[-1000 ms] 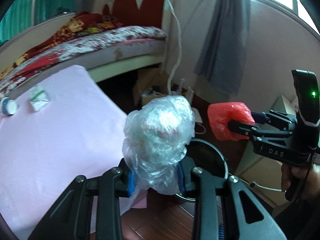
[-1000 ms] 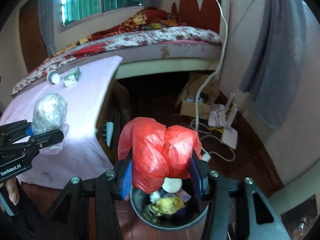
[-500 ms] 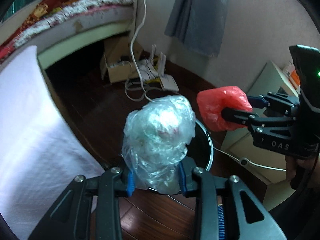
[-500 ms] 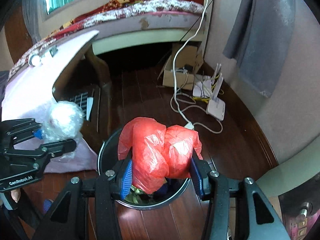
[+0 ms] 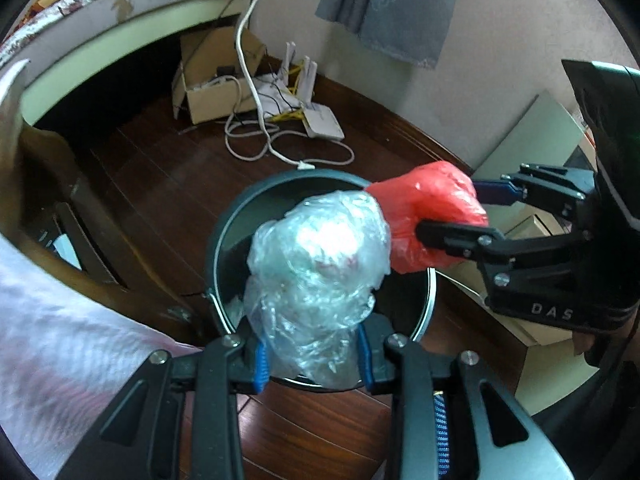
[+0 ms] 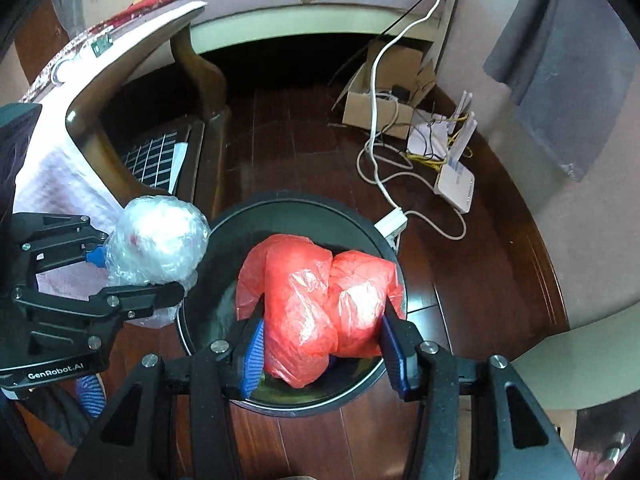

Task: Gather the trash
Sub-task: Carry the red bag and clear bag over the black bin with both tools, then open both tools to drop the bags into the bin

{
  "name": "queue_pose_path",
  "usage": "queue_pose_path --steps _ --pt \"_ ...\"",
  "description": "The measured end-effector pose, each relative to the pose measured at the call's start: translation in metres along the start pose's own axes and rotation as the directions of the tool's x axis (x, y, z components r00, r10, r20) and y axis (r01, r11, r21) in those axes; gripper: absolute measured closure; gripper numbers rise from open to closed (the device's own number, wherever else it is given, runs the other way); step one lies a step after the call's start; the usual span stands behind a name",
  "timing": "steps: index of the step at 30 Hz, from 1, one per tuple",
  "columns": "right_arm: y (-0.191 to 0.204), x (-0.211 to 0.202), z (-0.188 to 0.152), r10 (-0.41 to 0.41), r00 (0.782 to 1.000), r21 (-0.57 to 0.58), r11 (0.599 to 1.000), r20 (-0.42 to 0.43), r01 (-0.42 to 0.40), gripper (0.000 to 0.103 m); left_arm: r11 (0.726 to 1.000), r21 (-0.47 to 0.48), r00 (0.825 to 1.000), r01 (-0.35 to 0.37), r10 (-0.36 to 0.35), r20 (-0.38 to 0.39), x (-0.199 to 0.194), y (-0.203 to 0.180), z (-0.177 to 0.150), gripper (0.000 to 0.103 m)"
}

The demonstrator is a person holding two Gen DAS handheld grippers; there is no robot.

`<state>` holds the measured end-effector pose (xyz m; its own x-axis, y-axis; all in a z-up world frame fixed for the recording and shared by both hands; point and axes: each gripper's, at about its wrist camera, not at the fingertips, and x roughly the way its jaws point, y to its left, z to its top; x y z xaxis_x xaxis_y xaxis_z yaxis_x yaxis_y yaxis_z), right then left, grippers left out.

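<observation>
The left gripper (image 5: 310, 356) clamps a crumpled clear plastic bag (image 5: 320, 264) above a round black trash bin (image 5: 224, 240) on dark wooden floor (image 5: 160, 184). The right gripper (image 6: 322, 344) clamps a bunched red plastic bag (image 6: 316, 300) over the bin's opening.

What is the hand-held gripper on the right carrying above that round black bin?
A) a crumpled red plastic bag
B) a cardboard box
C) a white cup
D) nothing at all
A: the right hand-held gripper is shut on a crumpled red plastic bag, held over the black bin; the left hand-held gripper grips a clear plastic wad.
</observation>
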<state>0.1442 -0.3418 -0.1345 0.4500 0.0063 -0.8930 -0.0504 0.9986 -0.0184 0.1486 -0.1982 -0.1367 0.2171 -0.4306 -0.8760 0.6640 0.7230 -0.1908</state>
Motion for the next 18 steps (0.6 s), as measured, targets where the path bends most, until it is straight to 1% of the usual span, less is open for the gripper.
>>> queue_pose_path --steps 1,2,3,4,5,6,8,10,13,18 --pt "0.000 0.004 0.001 0.008 1.000 -0.001 1.000 -0.013 -0.008 0.051 1.000 -0.004 1.000 0.012 -0.012 -0.009 0.003 0.002 0.002 0.064" --pt "0.000 0.007 0.000 0.020 0.999 -0.001 1.000 -0.027 -0.020 0.051 1.000 -0.012 1.000 0.024 -0.025 -0.016 0.007 0.003 0.001 0.058" --pt "0.000 0.013 -0.001 0.022 0.998 -0.001 1.000 -0.052 -0.022 0.045 0.999 -0.030 1.000 0.019 -0.019 -0.012 0.009 0.005 -0.001 0.039" --pt "-0.001 0.020 -0.002 -0.006 0.996 0.003 1.000 -0.084 0.006 0.026 0.999 -0.045 1.000 0.006 -0.005 0.008 0.008 0.009 -0.004 0.029" --pt "-0.003 0.023 -0.003 -0.030 0.996 0.006 1.000 -0.088 0.031 0.013 0.998 -0.059 1.000 -0.010 0.012 0.025 0.005 0.012 -0.007 0.016" --pt "-0.006 0.024 -0.005 -0.050 0.995 0.011 0.999 -0.087 0.051 0.001 0.997 -0.071 0.999 -0.022 0.024 0.034 0.004 0.015 -0.010 0.014" --pt "-0.013 0.024 -0.005 -0.069 0.993 0.036 0.997 -0.099 0.073 0.001 0.993 -0.100 0.997 -0.061 0.066 0.043 0.000 0.021 -0.016 0.013" --pt "-0.021 0.021 -0.003 -0.067 0.994 0.065 0.995 -0.085 0.073 0.001 0.989 -0.124 0.994 -0.086 0.094 0.060 -0.006 0.028 -0.021 0.010" --pt "-0.026 0.014 0.001 -0.078 0.995 0.098 0.992 -0.065 0.084 0.000 0.982 -0.153 0.990 -0.109 0.121 0.075 -0.014 0.034 -0.024 0.009" --pt "-0.023 0.000 0.011 -0.102 0.995 0.101 0.990 -0.016 0.103 0.000 0.978 -0.150 0.979 -0.144 0.163 0.121 -0.036 0.036 -0.021 0.008"
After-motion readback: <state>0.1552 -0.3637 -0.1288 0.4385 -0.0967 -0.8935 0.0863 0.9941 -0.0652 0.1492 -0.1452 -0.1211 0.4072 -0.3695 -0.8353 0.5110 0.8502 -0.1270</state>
